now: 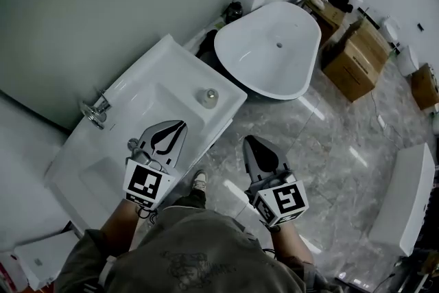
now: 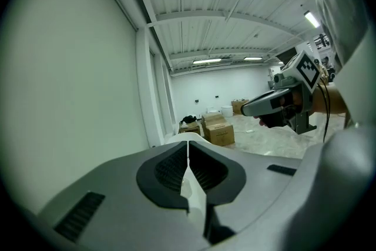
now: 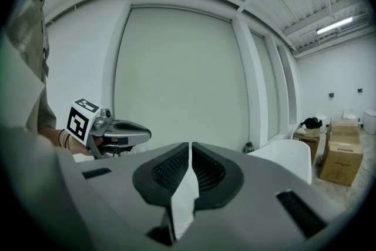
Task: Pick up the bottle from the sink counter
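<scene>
- Head view: the person's two forearms reach forward from the bottom of the frame, side by side and well apart.
- The left gripper (image 1: 175, 131) is held over the white sink counter (image 1: 162, 57). Its jaws are pressed together on nothing and aim toward 1 o'clock.
- The right gripper (image 1: 252, 145) hangs over the marble floor (image 1: 329, 141) off the counter's front edge. It aims toward 11 o'clock and is likewise closed and empty.
- The bottle (image 1: 208, 97) stands upright on the counter's far right corner, at 1 o'clock from the left gripper and apart from it.
- The faucet (image 1: 96, 109) sits at 9 o'clock from the bottle, and a white bathtub (image 1: 267, 44) lies at 1 o'clock.
- Each marker cube carries only a black-and-white square pattern. The faint print on the person's shirt (image 1: 185, 259) is too dim to read.
- Left gripper view: the ribbed pads meet along one seam with nothing between them. The right gripper (image 2: 249, 109) is level at 2 o'clock, and cardboard boxes (image 2: 218, 131) sit beyond with no legible print.
- Right gripper view: the jaws are closed and empty. The left gripper (image 3: 143, 134) is level at 9 o'clock, its cube facing the camera.
</scene>
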